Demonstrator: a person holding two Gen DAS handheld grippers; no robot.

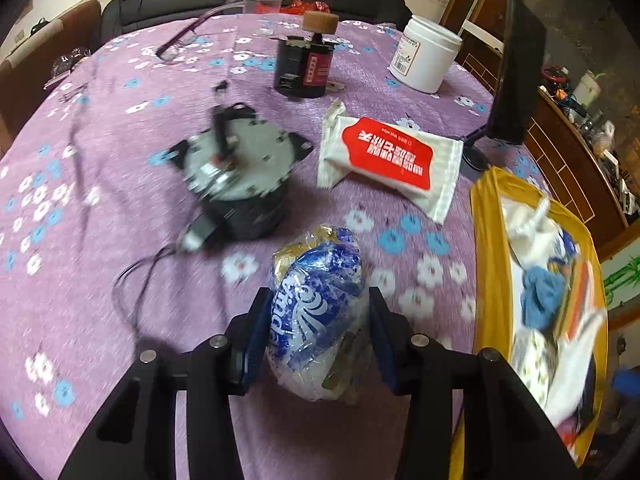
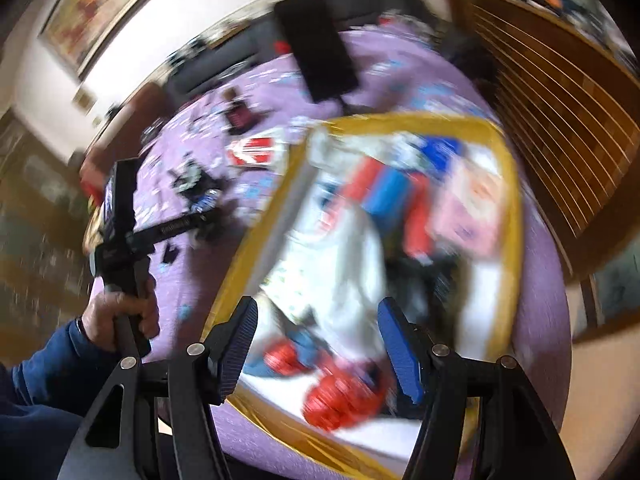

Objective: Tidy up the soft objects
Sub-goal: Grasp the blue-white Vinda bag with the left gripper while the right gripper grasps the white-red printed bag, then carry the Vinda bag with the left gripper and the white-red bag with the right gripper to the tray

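The left gripper [image 1: 318, 334] is seen at the bottom centre of the left wrist view, its blue pads set on either side of a crinkled plastic packet [image 1: 320, 312]; the left pad is pressed against the packet's side and the right pad appears to touch it, so the packet is taken as clamped. No earlier picture is given. The packet is soft and rounded, of clear and white film printed in deep blue with a gold patch at its top; white script on it can be read only in part. It lies on the purple flowered worktop [image 1: 120, 128], just left of a yellow-rimmed tray [image 1: 486, 264] at the right edge.

In the tray a blue cloth [image 1: 540, 296] and white soft things are piled, blurred. Above the packet, at centre right, a white wet-wipes pack [image 1: 386, 164] with a red label is laid; its Chinese characters are upside down and the small line cannot be read with certainty.

The right gripper [image 2: 318, 340] is held with its pads apart and nothing between them, over the tray [image 2: 516, 216] in the blurred right wrist view. A hand [image 2: 120, 316] in a blue sleeve is seen at lower left.
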